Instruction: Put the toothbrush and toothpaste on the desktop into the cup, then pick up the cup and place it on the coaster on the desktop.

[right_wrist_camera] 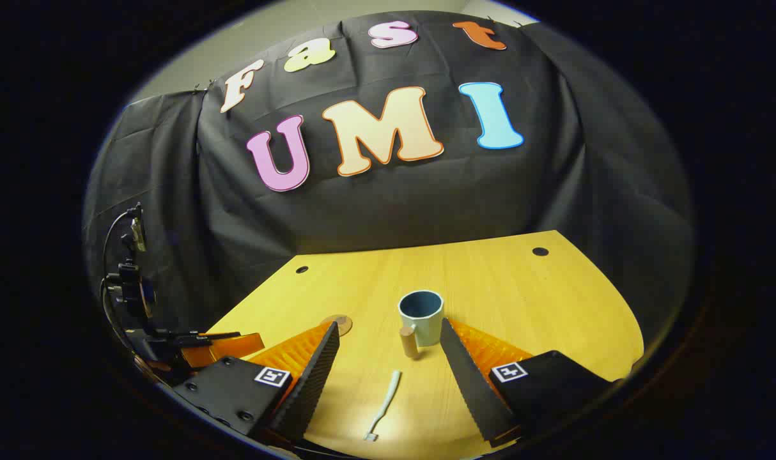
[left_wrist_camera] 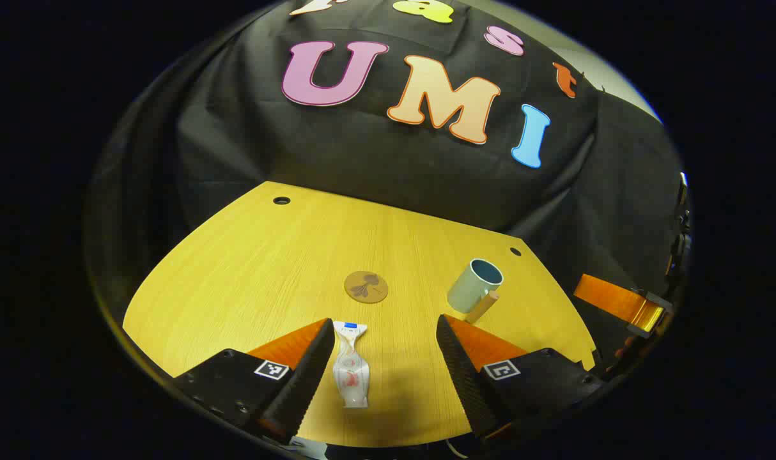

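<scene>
In the left gripper view, a white toothpaste tube [left_wrist_camera: 351, 372] lies on the yellow desktop [left_wrist_camera: 266, 268] between the spread fingers of my left gripper [left_wrist_camera: 385, 332], which is open and above it. Beyond it lies a round brown coaster [left_wrist_camera: 365, 286]; a pale cup [left_wrist_camera: 474, 284] with a wooden handle stands to the right. In the right gripper view, a white toothbrush [right_wrist_camera: 384, 405] lies between the fingers of my open right gripper [right_wrist_camera: 389, 332], with the cup [right_wrist_camera: 420, 317] just past the fingertips and the coaster [right_wrist_camera: 339, 323] partly hidden behind the left finger.
The desktop's front edge curves close under both grippers. Small round holes [left_wrist_camera: 281, 200] sit near its back corners. The other gripper [left_wrist_camera: 624, 305] shows at the right edge of the left gripper view, and a cabled device [right_wrist_camera: 129, 287] at the left of the right gripper view.
</scene>
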`<state>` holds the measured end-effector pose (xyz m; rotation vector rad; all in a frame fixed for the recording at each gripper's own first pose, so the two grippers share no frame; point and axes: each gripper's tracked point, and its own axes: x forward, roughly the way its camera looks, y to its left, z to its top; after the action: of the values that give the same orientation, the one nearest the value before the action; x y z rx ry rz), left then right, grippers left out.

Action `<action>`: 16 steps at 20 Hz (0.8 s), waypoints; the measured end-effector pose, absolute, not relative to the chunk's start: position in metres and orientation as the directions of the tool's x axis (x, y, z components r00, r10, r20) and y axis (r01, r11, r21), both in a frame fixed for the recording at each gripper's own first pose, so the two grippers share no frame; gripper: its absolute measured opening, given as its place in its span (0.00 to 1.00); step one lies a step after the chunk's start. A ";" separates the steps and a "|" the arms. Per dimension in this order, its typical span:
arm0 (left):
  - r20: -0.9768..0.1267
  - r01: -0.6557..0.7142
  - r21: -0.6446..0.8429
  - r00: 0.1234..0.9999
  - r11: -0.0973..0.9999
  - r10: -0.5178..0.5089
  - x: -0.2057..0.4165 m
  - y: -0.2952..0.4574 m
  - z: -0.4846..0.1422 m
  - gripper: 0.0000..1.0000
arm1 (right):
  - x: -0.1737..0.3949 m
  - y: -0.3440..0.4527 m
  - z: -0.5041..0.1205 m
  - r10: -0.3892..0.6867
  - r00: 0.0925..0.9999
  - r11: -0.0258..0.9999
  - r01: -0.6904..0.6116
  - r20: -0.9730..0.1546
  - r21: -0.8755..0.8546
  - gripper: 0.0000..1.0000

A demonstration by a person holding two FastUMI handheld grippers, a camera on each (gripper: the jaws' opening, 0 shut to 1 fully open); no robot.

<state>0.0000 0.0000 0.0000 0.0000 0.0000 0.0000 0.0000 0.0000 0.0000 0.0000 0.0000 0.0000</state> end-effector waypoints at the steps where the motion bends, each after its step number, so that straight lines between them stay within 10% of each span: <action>1: -0.002 0.000 -0.010 1.000 1.000 0.000 -0.001 0.001 -0.002 0.93 | 0.001 0.001 -0.001 0.001 1.000 1.000 -0.001 -0.006 0.001 0.98; 16: -0.061 0.012 -0.044 0.998 0.999 -0.014 0.003 0.032 -0.013 0.94 | -0.009 -0.004 -0.052 -0.100 0.982 0.995 0.103 -0.161 0.015 0.98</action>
<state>0.0028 0.0321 -0.0133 -0.0432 0.0616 -0.0129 -0.0088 -0.0044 -0.0522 0.0232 0.1610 -0.1020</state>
